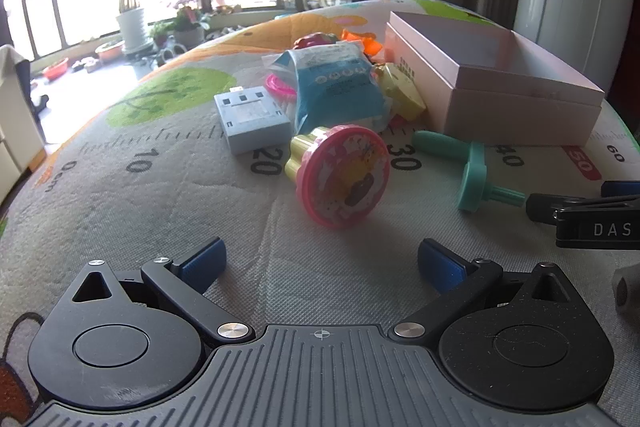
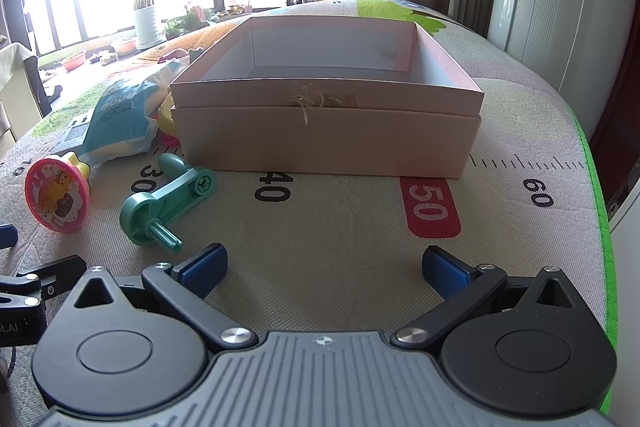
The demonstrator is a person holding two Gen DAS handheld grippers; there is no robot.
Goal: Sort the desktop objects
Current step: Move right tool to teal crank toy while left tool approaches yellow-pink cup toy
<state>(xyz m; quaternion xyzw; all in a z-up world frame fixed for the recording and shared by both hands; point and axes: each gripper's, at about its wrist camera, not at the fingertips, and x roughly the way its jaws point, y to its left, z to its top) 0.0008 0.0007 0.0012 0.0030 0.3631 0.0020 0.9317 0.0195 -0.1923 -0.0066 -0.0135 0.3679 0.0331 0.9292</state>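
Left wrist view: the left gripper [image 1: 322, 263] was held low over the printed mat [image 1: 160, 211], its blue-padded fingers [image 1: 204, 263] spread wide and released, with nothing between them. The pink box [image 1: 516, 107] was taken as the landmark, seen at upper right with its top open. To the left of the box a heap of small items was seen: a blue packet [image 1: 340, 91] in the middle, a yellow piece [image 1: 402, 89] wedged between packet and box, a grey adapter block [image 1: 254, 119] on the heap's far side from the box. A round pink toy [image 1: 344, 175] was lying tipped on its side in front of the heap, further from the box. A teal crank [image 1: 470, 171] was lying just in front of the box's near wall. Part of the right gripper [image 1: 592, 215] was caught at the right edge.

Right wrist view: the right gripper [image 2: 324, 265] was pointed straight at the pink box [image 2: 324, 143], fingers released and wide apart, only bare mat [image 2: 340, 239] between them. The box interior was seen empty of items. A twine knot [image 2: 308, 101] was noted on its front wall. The teal crank [image 2: 172, 203] was lying near the box's front left corner, the round pink toy [image 2: 56, 199] further left, the blue packet [image 2: 120, 119] beside the box's left wall.
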